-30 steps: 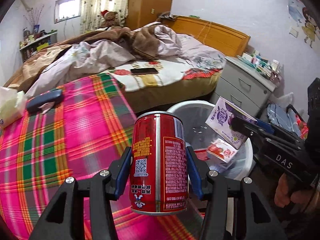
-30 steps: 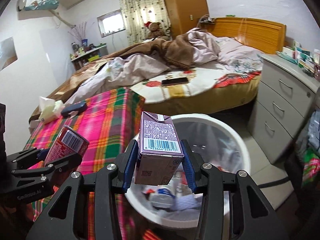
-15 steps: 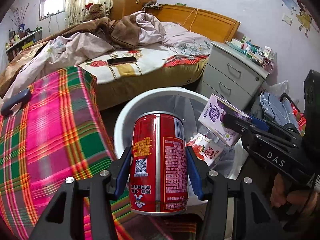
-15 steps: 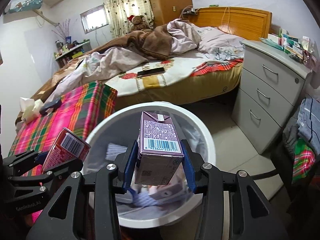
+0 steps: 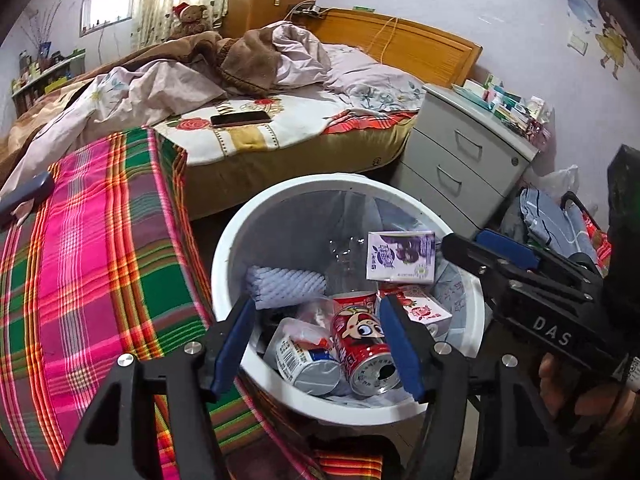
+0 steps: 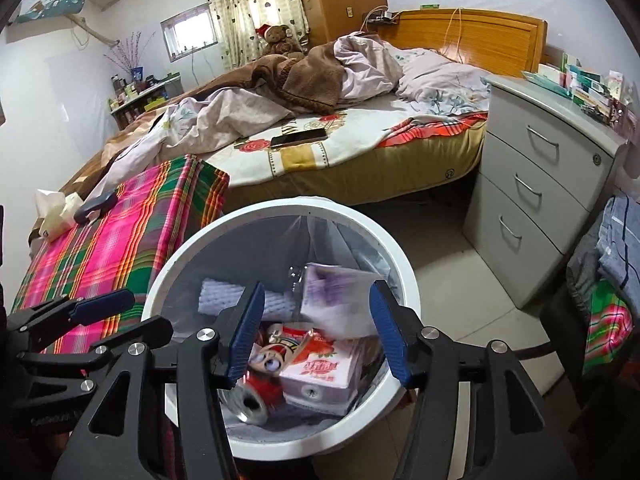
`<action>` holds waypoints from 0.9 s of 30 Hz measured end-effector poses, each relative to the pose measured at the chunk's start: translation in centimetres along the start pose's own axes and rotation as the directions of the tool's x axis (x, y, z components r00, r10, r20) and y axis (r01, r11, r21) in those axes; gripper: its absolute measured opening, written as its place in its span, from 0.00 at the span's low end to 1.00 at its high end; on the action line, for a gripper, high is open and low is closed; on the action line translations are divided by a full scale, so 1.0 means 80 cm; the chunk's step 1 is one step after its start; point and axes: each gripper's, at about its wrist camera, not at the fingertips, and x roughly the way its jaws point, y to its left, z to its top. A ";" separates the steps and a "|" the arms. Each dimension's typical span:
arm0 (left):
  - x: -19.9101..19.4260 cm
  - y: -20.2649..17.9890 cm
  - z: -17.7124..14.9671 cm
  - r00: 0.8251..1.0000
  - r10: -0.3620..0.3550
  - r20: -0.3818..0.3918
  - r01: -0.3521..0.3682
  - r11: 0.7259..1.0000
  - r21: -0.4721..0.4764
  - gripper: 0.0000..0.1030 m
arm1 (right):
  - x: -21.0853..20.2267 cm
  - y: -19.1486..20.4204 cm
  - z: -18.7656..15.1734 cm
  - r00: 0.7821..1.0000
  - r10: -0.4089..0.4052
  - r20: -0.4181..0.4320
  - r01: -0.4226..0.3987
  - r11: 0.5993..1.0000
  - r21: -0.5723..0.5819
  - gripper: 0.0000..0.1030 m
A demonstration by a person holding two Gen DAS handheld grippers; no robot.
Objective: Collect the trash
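Observation:
My left gripper [image 5: 316, 344] hangs over the white bin [image 5: 224, 264], its jaws opening with nothing between the blue pads. The red can [image 5: 364, 344] lies on its side in the bin below them, among other cartons and cans. My right gripper [image 6: 316, 332] is also over the bin [image 6: 300, 205], jaws opening. The purple carton [image 6: 340, 300] is blurred, loose and falling between and below its pads. In the left wrist view the carton [image 5: 400, 256] hangs in mid-air inside the bin, just left of the right gripper [image 5: 476, 242]. The left gripper [image 6: 140, 314] shows at the left edge.
A pink and green plaid cloth [image 5: 100, 260] covers the surface left of the bin, with a dark case [image 6: 96, 204] and tissues [image 6: 52, 212] on it. Behind stands an unmade bed [image 5: 280, 132] with a phone [image 5: 240, 119]. A grey drawer unit [image 5: 460, 164] and piled clothes [image 6: 612, 264] are on the right.
Both grippers moved from beside the plaid cloth to over the bin, then their jaws spread. The can has dropped into the bin and the carton has left the right pads.

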 end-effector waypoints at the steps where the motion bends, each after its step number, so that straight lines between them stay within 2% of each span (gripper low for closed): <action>1: -0.002 0.001 -0.001 1.000 0.002 0.000 -0.002 1.000 -0.001 0.65 | -0.002 0.000 0.000 1.000 0.003 0.002 -0.003 1.000 0.001 0.55; 11: -0.032 0.004 -0.019 0.999 0.021 0.048 -0.021 1.000 -0.006 0.68 | -0.032 0.015 -0.014 0.999 0.005 0.049 -0.005 1.000 -0.005 0.55; 15: -0.054 0.004 -0.031 0.995 0.051 0.082 -0.050 0.999 -0.013 0.69 | -0.048 0.028 -0.022 0.997 0.002 0.083 -0.001 1.000 -0.016 0.55; 19: -0.079 0.005 -0.049 0.987 0.095 0.128 -0.093 0.995 -0.018 0.69 | -0.066 0.044 -0.034 0.991 -0.034 0.129 0.039 0.998 -0.041 0.55; 24: -0.107 0.005 -0.073 0.975 0.134 0.176 -0.130 0.991 -0.035 0.70 | -0.085 0.056 -0.052 0.987 -0.032 0.160 0.040 0.998 -0.044 0.55; 27: -0.123 0.002 -0.087 0.961 0.171 0.215 -0.167 0.985 -0.036 0.70 | -0.095 0.062 -0.062 0.982 -0.044 0.185 0.053 0.998 -0.045 0.55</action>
